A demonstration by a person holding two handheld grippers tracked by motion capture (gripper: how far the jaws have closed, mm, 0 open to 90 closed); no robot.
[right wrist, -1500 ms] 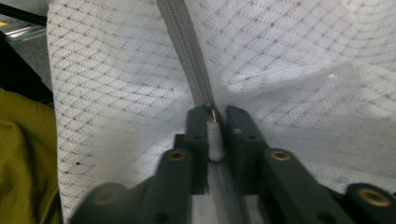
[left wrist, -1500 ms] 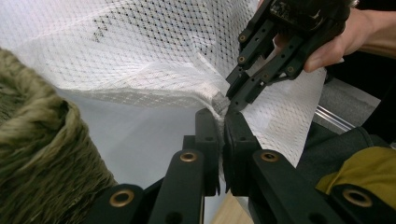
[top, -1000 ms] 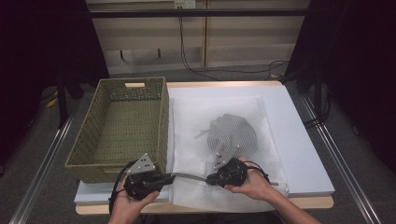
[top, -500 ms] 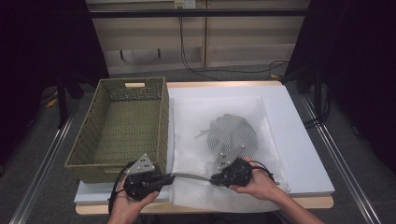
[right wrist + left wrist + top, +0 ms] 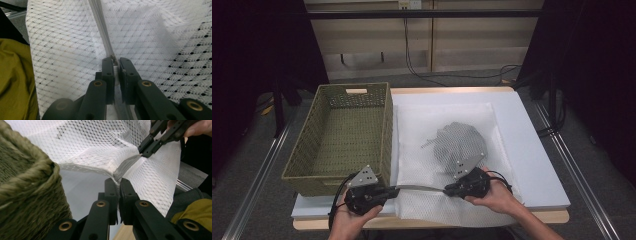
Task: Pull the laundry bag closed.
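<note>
A white mesh bag (image 5: 447,125) lies flat on the white board, with a grey garment (image 5: 459,145) inside it. Its zipper edge (image 5: 419,188) is stretched taut between my two grippers near the front. My left gripper (image 5: 393,190) is shut on the bag's zipper end (image 5: 117,173) beside the basket corner. My right gripper (image 5: 447,190) is shut on the zipper pull (image 5: 114,59), with the zipper track (image 5: 100,27) running away from its jaws. The left gripper view has the right gripper (image 5: 143,151) pinching the far end of the raised fold.
An empty green woven basket (image 5: 344,135) stands on the left of the board, close to my left gripper; its rim (image 5: 27,190) is right beside the jaws. The white board (image 5: 532,150) has bare room to the right of the bag. Cabinets stand behind the table.
My right gripper has slid a little to the right along the zipper edge, so the taut strip between the grippers is slightly longer. The left gripper has stayed put.
</note>
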